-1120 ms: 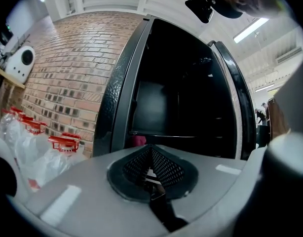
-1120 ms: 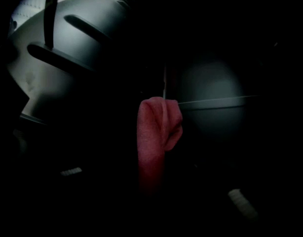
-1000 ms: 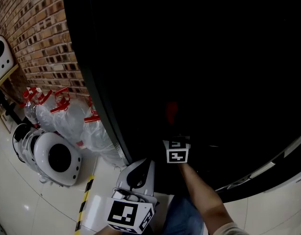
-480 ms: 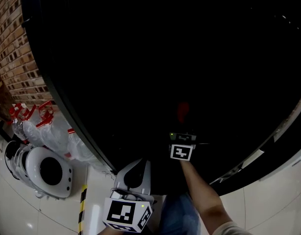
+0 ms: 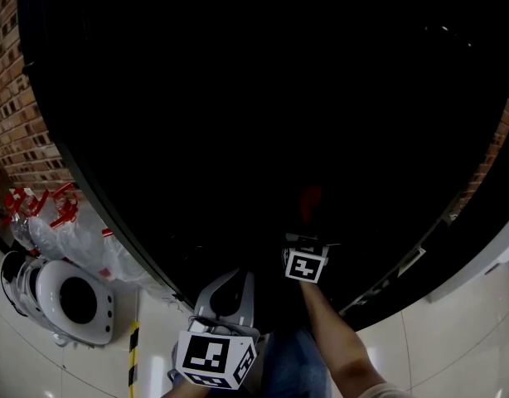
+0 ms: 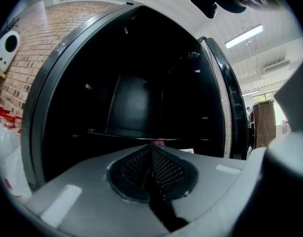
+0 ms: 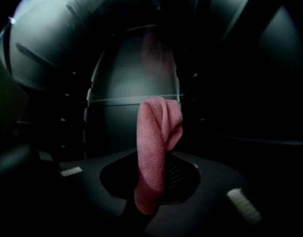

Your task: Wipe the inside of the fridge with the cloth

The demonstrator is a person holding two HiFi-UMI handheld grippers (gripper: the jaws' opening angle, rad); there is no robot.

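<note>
One bunched pink cloth (image 7: 154, 132) stands clamped between fingers of the right gripper (image 7: 152, 177); fingers of the left gripper (image 6: 152, 159) touch.

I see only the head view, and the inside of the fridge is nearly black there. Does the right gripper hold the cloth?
Observer: Yes. In the right gripper view, the right gripper is shut on a pink cloth, which stands up folded from between its jaws.
Operator: And the left gripper, is it empty?
Observer: The left gripper has its jaws together with nothing between them, and it faces the open fridge.
Operator: Is there a shelf inside?
Observer: Yes, the left gripper view shows one thin shelf running across the dark interior.
</note>
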